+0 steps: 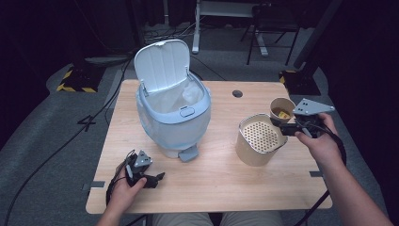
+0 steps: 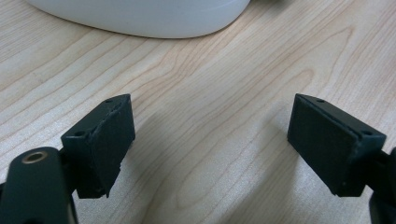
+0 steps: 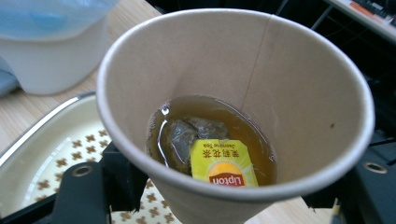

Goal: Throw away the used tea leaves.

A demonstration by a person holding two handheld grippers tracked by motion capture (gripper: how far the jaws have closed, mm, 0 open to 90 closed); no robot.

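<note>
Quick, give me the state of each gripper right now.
Left gripper: open, holding nothing, jaws just above the table.
Right gripper: shut on the paper cup of tea.

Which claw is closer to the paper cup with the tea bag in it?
The right claw. It is shut on the paper cup, holding it beside the strainer container. The left claw rests open at the table's near edge, across from the bin.

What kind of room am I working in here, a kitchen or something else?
Probably a lab or recording studio, not a kitchen: a lone wooden table stands on grey carpet, cables trail over the floor, and a hazard-striped stand base sits in dark surroundings.
</note>
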